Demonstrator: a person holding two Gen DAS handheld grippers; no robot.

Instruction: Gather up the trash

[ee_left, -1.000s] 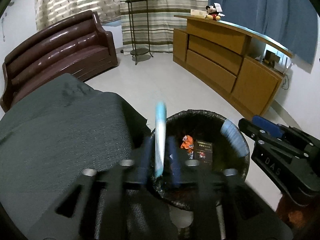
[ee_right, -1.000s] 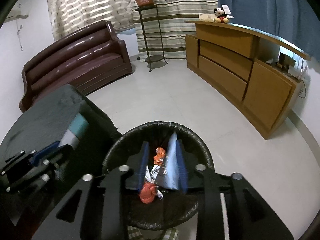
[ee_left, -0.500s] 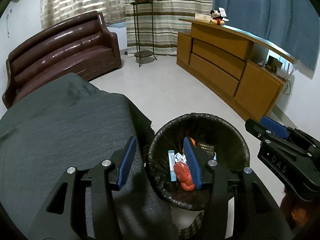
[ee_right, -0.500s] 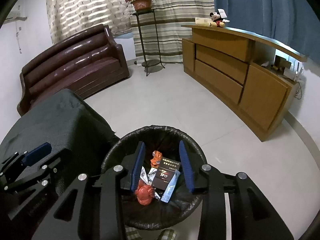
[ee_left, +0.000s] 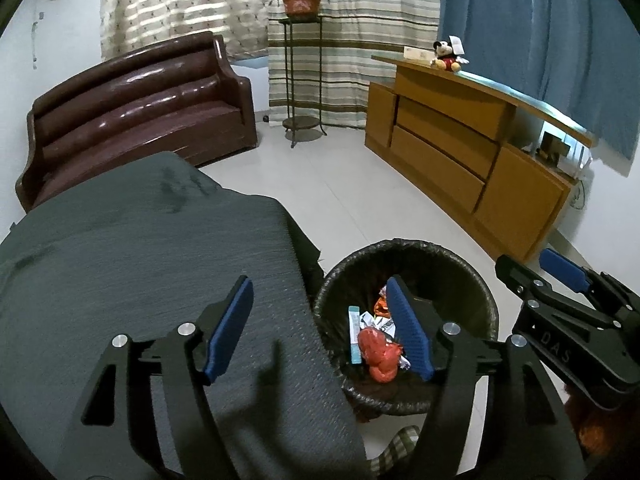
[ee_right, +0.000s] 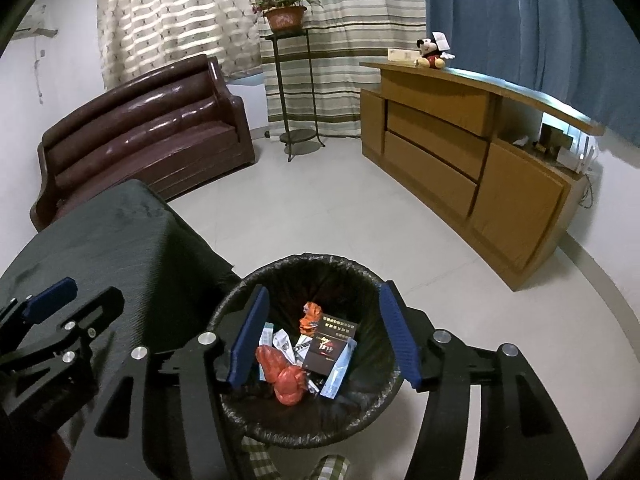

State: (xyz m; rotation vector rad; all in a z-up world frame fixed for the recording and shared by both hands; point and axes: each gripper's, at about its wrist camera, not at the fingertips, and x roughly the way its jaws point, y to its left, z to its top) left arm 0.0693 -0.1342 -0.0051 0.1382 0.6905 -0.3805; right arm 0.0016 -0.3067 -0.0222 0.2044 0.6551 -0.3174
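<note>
— Two grippers over what?
— My desk (ee_left: 120, 264) under grey cloth, then the black-lined trash bin (ee_right: 308, 268) beside it on the floor.
— Grippers?
— My left gripper (ee_left: 320, 328) and right gripper (ee_right: 324, 336) are both opening, nothing between the pads.
— Trash?
— Inside the bin: dark box (ee_right: 328, 350), red wrapper (ee_right: 284, 380), blue packet (ee_right: 338, 372).

Both views are sharp and evenly lit, if dim indoors. Daylight glows through the patterned curtain (ee_left: 176, 4) at far left and glints off the brown sofa (ee_left: 132, 100). Soft shadows lie on the near grey cloth (ee_left: 120, 264). Fisheye bending darkens every corner.
</note>
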